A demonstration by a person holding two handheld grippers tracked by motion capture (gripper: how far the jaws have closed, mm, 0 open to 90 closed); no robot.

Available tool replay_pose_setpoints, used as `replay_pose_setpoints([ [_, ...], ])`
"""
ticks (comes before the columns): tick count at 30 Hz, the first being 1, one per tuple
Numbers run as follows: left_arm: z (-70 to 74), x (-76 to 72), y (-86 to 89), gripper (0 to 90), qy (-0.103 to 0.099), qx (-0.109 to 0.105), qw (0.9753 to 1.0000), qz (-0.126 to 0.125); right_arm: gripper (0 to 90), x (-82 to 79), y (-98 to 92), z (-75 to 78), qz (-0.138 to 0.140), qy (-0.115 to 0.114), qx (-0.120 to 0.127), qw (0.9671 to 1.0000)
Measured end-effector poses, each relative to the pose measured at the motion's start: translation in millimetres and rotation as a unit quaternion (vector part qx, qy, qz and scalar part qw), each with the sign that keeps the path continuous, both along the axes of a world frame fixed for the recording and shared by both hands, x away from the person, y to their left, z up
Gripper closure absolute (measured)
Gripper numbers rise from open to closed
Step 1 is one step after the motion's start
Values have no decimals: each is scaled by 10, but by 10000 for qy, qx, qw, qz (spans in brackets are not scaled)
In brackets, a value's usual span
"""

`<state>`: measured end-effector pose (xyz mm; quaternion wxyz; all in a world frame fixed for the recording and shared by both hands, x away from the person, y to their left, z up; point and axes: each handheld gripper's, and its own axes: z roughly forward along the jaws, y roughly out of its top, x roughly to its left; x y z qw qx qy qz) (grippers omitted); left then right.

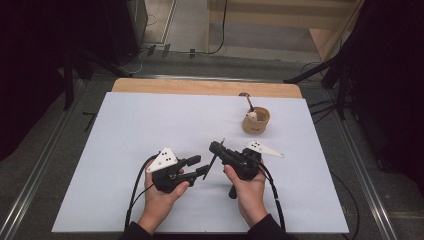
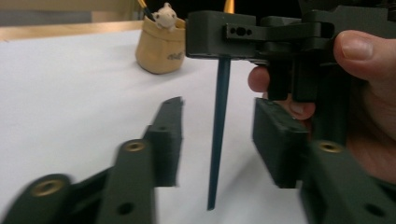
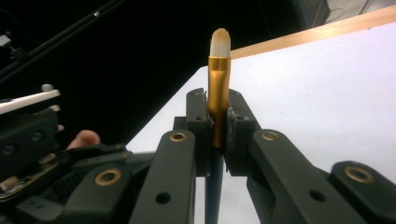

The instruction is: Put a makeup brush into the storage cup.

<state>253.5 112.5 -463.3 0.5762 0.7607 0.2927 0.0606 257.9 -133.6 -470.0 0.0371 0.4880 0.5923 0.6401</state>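
A slim paintbrush with a dark teal handle, a gold metal ferrule and pale bristles (image 3: 218, 93) was held at the centre of the right gripper view, pinched at the ferrule between the closed jaws of the right tongs (image 3: 217, 135), bristles up. In the high view it was seen just below the middle of the frame, hanging from the right tongs (image 1: 216, 146) with its handle tip pointing down toward the white desk (image 1: 130, 130). The left tongs (image 1: 199, 166) were spread wide and empty, their jaws standing either side of the handle (image 2: 219, 126) without touching it. A handover seemed likely, and the risk lay in timing: if the right jaws were released before the left had closed, the brush would probably drop onto the desk. A slanted grip on so thin a handle could also let it swing or slip. The tan, soft-looking holder with a small pale figure (image 1: 256, 120), seen in the upper right of the high view and well apart from the tongs, looked light enough to be tipped by a careless insertion.
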Motion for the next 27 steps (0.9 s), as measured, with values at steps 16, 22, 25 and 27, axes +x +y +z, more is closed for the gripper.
replay_pose_setpoints([
  [16, -3, 46, 362, 0, -122, -39, 9995, 302, 842, -3, -108, 55, -185, -272, -394, 9987],
  [22, 16, 55, 500, 0, -140, -35, 9991, 393, 842, -5, -135, 71, -199, -394, -522, 9977],
  [25, 5, 65, 559, 0, -148, 16, 9989, 451, 842, -2, -149, 80, -218, -471, -592, 9969],
  [27, -7, 66, 595, 0, -145, -2, 9986, 501, 842, -1, -169, 87, -220, -483, -591, 9968],
])
